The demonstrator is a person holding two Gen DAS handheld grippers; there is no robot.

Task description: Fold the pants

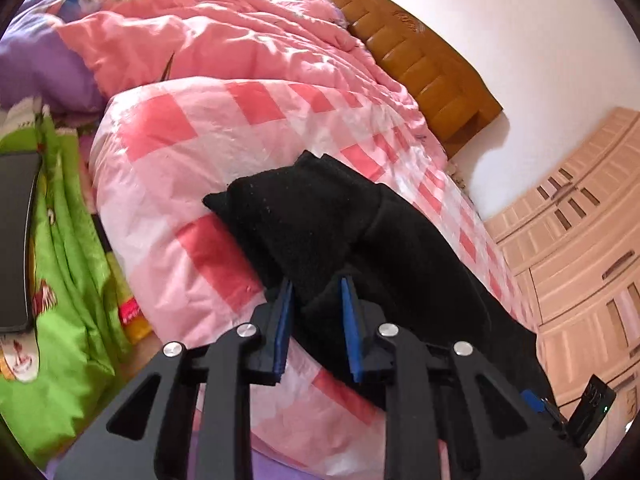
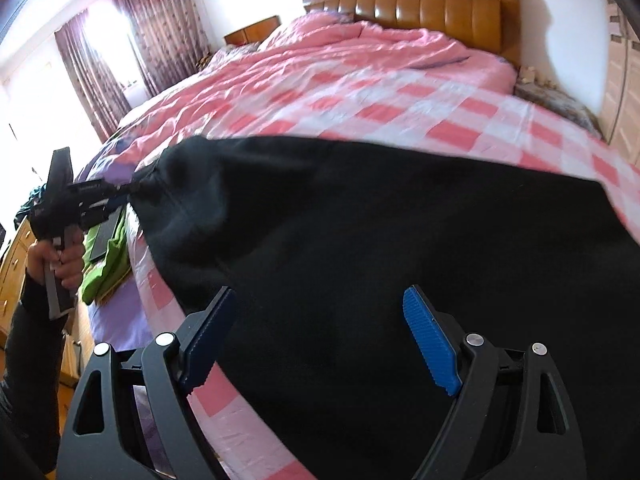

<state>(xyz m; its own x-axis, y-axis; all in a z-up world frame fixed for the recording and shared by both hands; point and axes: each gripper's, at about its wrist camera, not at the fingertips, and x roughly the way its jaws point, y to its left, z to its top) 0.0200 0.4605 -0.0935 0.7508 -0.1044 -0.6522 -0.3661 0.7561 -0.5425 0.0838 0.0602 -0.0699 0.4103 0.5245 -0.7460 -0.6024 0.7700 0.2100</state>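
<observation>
Black pants (image 1: 320,216) lie bunched on the pink checked quilt (image 1: 168,168) near the bed's edge. My left gripper (image 1: 316,284) is shut on a fold of the pants, with black cloth filling the narrow gap between its blue pads (image 1: 282,328). In the right wrist view the pants (image 2: 360,220) spread wide across the quilt (image 2: 440,108). There the left gripper (image 2: 126,192), held by a hand (image 2: 60,260), grips the pants' far left corner. My right gripper (image 2: 320,294) stands wide open low over the near part of the pants, its pads clear of the cloth.
A rumpled pink duvet (image 2: 360,48) covers the far bed below a brown headboard (image 2: 420,12). Green cloth (image 1: 68,280) with a dark flat object (image 1: 16,240) on it lies left of the bed. A wardrobe (image 1: 580,240) stands to the right and curtains (image 2: 92,64) hang at the far left.
</observation>
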